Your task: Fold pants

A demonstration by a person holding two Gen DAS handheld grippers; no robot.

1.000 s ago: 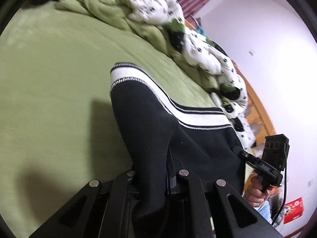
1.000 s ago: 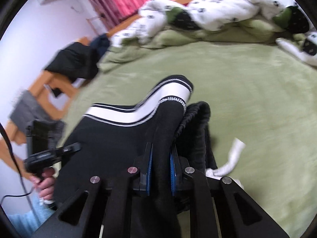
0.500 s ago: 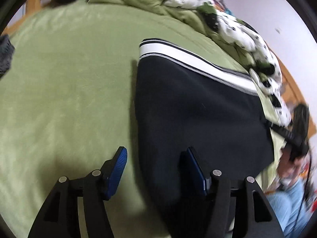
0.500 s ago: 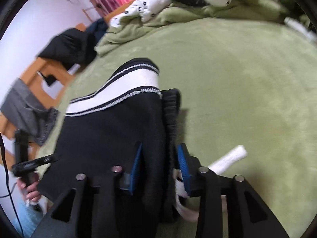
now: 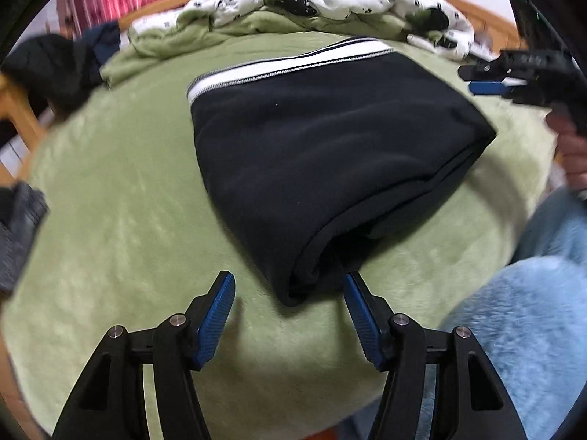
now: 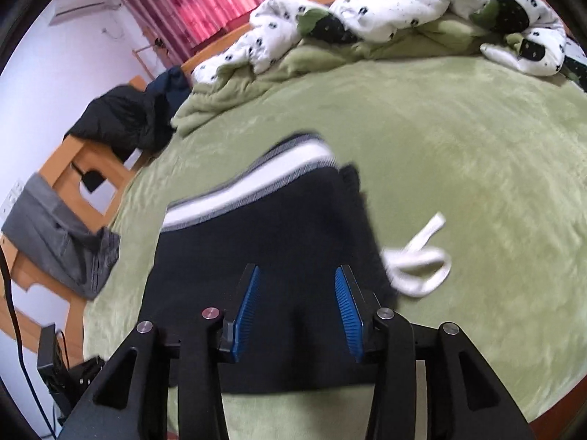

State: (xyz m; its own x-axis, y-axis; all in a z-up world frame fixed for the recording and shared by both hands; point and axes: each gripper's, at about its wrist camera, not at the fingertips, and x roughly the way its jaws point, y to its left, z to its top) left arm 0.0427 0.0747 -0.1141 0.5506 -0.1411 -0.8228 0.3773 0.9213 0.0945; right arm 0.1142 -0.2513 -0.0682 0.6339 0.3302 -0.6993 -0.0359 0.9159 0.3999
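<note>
The black pants with a white striped band lie folded in a flat stack on the green bed cover. My left gripper is open and empty, just short of the stack's near corner. My right gripper is open and empty above the near part of the pants. It also shows at the far right of the left wrist view. A white drawstring sticks out from the stack's right side.
A crumpled white and green quilt lies along the far side of the bed. Dark clothes and a grey garment hang on the wooden bed frame at the left. My light blue fleece sleeve is at the lower right.
Both grippers have opened and let go of the pants, then pulled back. The pants have dropped flat onto the bed as a folded stack.
</note>
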